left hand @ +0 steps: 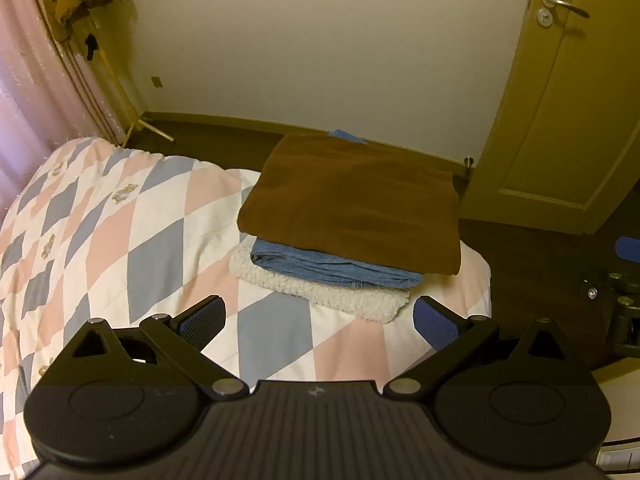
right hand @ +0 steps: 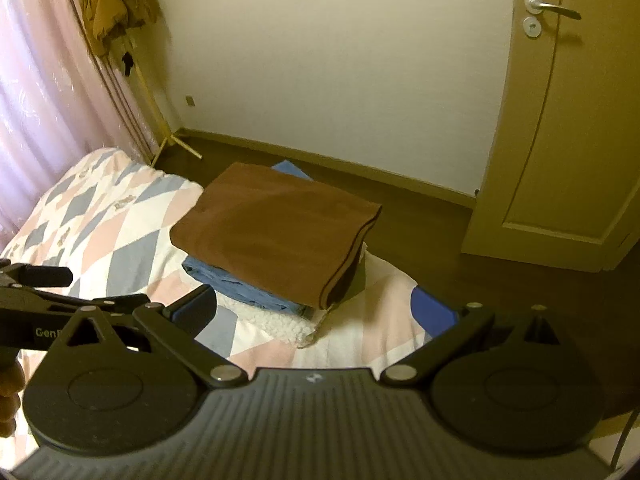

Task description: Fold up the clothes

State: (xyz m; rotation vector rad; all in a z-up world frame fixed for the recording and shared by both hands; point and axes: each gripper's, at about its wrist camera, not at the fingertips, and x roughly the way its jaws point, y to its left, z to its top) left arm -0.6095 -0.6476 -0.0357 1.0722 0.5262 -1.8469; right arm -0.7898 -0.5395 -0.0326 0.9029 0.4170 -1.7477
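Note:
A stack of folded clothes sits at the bed's far corner. On top lies a folded brown garment, also in the right wrist view. Under it are folded blue jeans and a white fleece piece at the bottom. My left gripper is open and empty, just short of the stack over the quilt. My right gripper is open and empty, above the stack's near right corner. The left gripper's body shows at the left edge of the right wrist view.
The bed has a quilt with pink, grey and white diamonds. Dark wood floor lies beyond the bed. A door stands at the right, a pink curtain and a coat rack at the left. A blue item peeks out behind the stack.

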